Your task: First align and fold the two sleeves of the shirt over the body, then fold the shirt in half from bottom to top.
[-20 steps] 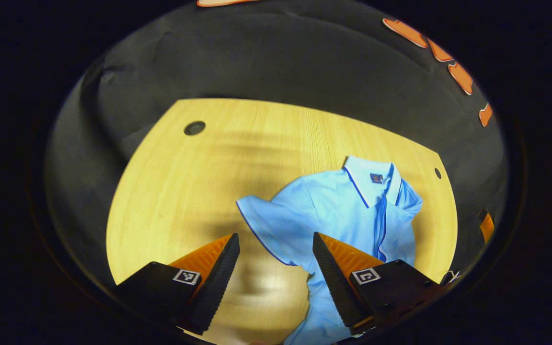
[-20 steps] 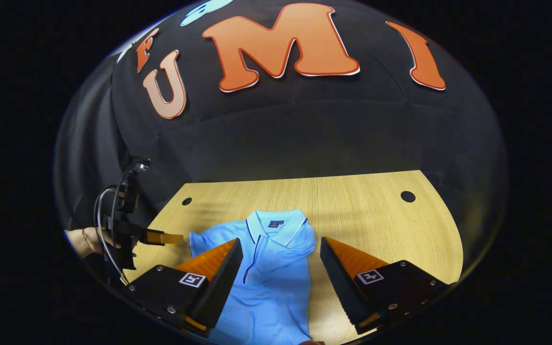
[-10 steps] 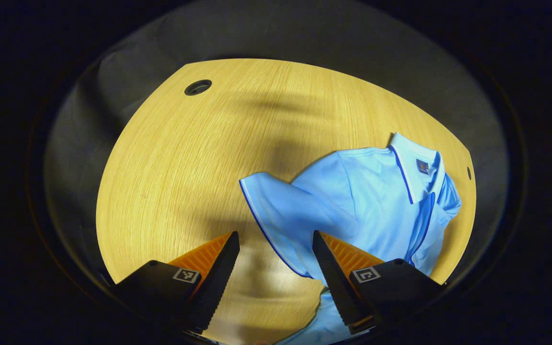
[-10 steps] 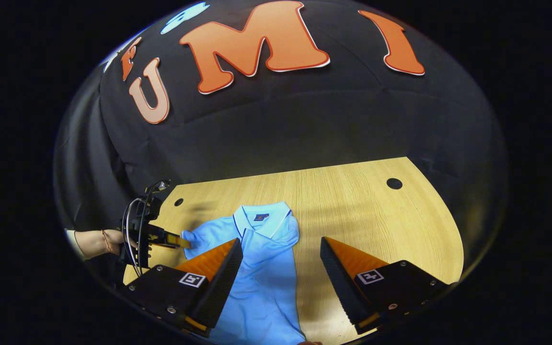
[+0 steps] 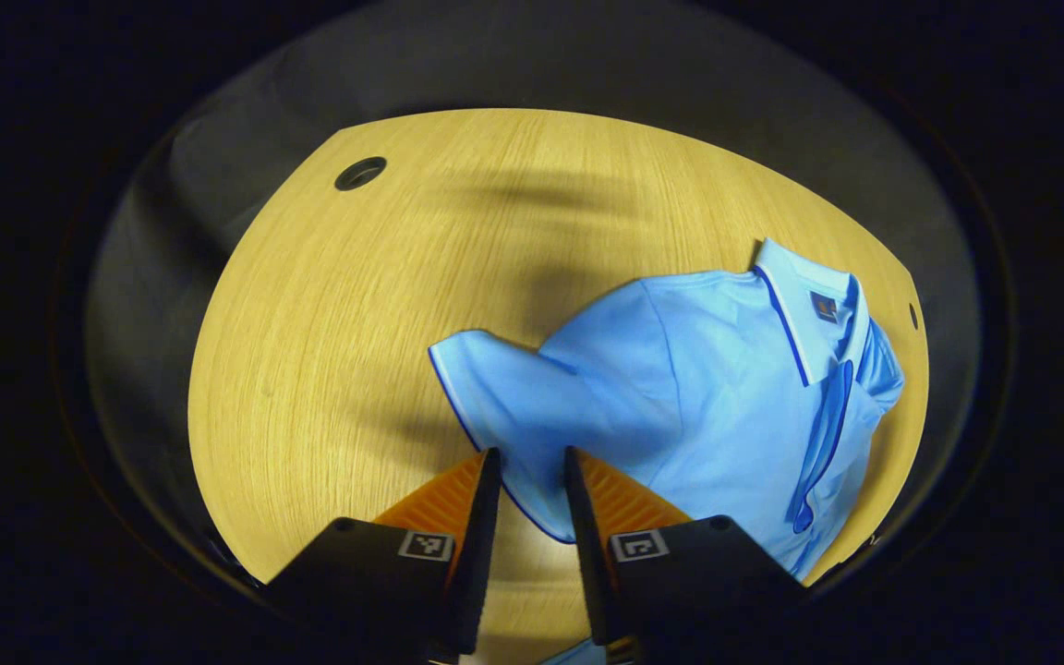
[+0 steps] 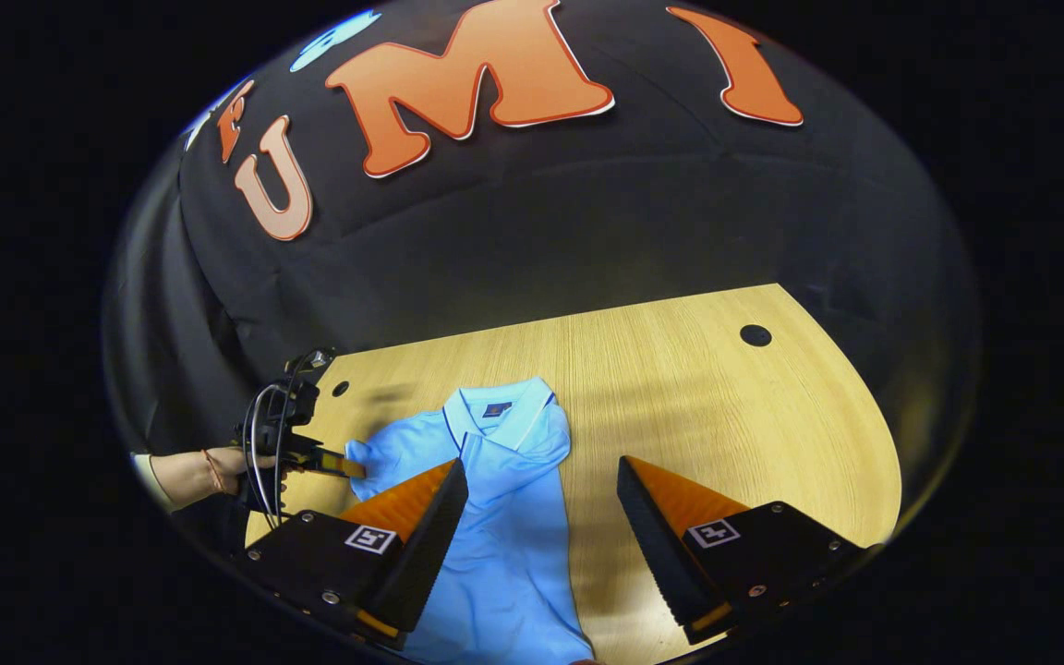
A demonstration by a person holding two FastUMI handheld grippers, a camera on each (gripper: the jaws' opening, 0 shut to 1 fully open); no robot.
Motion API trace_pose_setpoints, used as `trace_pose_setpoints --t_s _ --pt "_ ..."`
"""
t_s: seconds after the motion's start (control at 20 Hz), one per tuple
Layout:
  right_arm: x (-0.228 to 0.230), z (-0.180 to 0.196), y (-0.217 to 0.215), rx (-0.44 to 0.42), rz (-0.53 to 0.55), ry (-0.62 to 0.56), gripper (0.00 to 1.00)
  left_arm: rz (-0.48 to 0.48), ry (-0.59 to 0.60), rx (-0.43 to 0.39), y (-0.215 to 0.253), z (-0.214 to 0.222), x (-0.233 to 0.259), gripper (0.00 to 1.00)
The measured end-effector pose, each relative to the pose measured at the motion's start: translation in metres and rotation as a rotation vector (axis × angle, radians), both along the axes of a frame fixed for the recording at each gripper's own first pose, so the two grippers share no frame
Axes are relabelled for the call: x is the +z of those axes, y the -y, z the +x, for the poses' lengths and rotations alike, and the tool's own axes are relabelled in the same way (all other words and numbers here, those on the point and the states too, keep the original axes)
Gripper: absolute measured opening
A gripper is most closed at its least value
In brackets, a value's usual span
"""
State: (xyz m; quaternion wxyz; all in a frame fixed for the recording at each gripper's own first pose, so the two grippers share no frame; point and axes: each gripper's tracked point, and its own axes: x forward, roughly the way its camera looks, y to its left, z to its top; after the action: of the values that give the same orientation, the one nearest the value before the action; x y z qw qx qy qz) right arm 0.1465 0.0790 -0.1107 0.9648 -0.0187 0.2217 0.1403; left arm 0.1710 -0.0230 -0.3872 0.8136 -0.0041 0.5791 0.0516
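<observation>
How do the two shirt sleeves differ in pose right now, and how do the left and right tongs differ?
The left sleeve lies spread out on the table; the right sleeve is already folded over the shirt's body. The left tongs have narrowed around the left sleeve's hem, though a firm pinch is unclear; the right tongs hang wide open above the shirt, holding nothing. Both sleeves are light blue.

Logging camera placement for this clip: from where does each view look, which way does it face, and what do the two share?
Left gripper view: rides the left gripper, looking down at the sleeve between its nearly closed fingers.
Right gripper view: rides the open right gripper, facing the booth wall over the table; a hand shows at left.
Shared: the blue shirt, the table.
</observation>
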Motion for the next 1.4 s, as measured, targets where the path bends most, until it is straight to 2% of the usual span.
trace_pose_setpoints --t_s 0.05,0.15,0.2,0.25,0.4,0.5,0.8,1.05,1.4 --pt "-0.001 -0.001 0.000 -0.001 -0.003 -0.001 0.99 0.000 0.005 -0.011 0.001 0.003 -0.001 0.31" --pt "-0.002 -0.002 0.001 -0.005 -0.007 -0.002 0.99 -0.008 0.008 -0.033 0.001 0.007 0.000 0.17" --pt "-0.002 -0.003 0.003 -0.009 -0.007 -0.003 0.99 -0.005 -0.015 -0.054 -0.001 0.002 0.001 0.15" --pt "-0.002 -0.004 0.004 -0.013 -0.007 -0.005 0.99 0.010 -0.023 -0.056 -0.006 -0.001 0.005 0.06" --pt "0.000 -0.005 0.005 -0.018 -0.010 -0.001 0.99 -0.010 0.014 -0.070 -0.002 0.006 0.020 0.07" --pt "0.002 -0.007 0.006 -0.022 -0.008 0.005 0.98 0.001 0.051 -0.110 0.001 0.020 0.036 0.07" --pt "0.005 -0.013 0.008 -0.028 -0.002 0.016 0.99 0.023 0.124 -0.235 0.036 0.025 0.086 0.07" --pt "0.012 -0.020 0.016 -0.041 0.029 0.025 0.99 0.019 0.144 -0.354 0.087 0.027 0.100 0.07" --pt "0.013 -0.029 0.046 -0.088 0.044 0.032 0.99 -0.073 0.123 -0.423 0.177 0.022 0.086 0.07"
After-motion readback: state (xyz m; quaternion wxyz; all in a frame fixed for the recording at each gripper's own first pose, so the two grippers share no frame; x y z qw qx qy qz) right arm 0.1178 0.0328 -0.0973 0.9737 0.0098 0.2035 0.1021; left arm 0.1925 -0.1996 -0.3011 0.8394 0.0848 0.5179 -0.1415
